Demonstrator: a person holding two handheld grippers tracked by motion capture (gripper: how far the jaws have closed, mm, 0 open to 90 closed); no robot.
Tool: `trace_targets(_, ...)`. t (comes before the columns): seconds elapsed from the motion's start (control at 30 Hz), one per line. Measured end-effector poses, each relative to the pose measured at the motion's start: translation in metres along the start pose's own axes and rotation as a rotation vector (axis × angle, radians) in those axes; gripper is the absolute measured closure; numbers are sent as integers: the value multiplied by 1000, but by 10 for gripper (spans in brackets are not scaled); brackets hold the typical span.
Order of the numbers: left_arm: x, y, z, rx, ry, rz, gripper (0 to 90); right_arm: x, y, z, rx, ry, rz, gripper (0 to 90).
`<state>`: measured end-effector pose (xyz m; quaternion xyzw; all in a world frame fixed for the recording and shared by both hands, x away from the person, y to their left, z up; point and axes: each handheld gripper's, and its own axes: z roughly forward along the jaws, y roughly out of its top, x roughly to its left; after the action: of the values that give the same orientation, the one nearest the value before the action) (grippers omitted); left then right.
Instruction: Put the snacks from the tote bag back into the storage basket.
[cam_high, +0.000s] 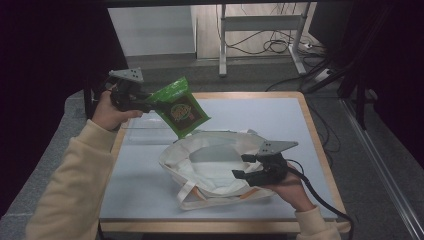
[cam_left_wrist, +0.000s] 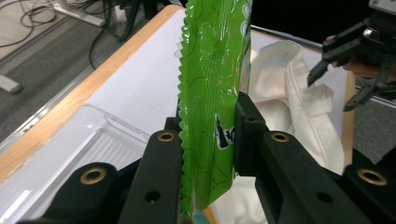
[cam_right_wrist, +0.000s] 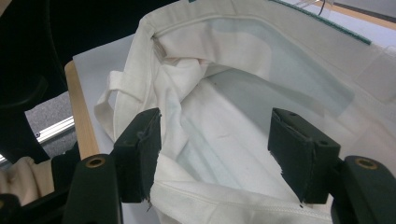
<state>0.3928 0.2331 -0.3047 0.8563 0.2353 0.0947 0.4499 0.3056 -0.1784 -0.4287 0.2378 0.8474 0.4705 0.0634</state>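
Observation:
A green snack packet (cam_high: 180, 107) (cam_left_wrist: 212, 70) hangs in the air over the far left rim of a white cloth bag (cam_high: 210, 170) (cam_left_wrist: 280, 74). My left gripper (cam_high: 152, 105) (cam_left_wrist: 208, 126) is shut on the packet's lower edge, both pads pressing its sides. The bag (cam_right_wrist: 233, 93) lies on the table with its mouth spread wide. My right gripper (cam_high: 240, 166) (cam_right_wrist: 215, 140) sits at the bag's near right rim, open, with its jaws straddling the cloth edge and looking into the bag. It appears in the left gripper view too, as the right gripper (cam_left_wrist: 329, 93) beyond the packet.
A clear plastic tray (cam_high: 140, 134) (cam_left_wrist: 84, 144) lies at the table's back left, under the left hand. The grey table top (cam_high: 260, 115) has a wooden border. Beyond the far edge stand a desk frame and floor cables (cam_high: 280, 47). The bag's handle (cam_high: 187, 192) lies toward the front.

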Motion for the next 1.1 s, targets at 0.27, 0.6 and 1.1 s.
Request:
trace_targets(0.27, 11, 6, -4, -3, 23, -9, 765, 0, 0, 0, 5, 5, -6, 339)
trace_targets(0.6, 24, 16, 4, 7, 66, -1, 765, 1, 0, 0, 7, 4, -13, 332)
trace_targets(1.1, 40, 22, 9, 41, 81, 4, 765, 3, -3, 7, 22, 11, -17, 323)
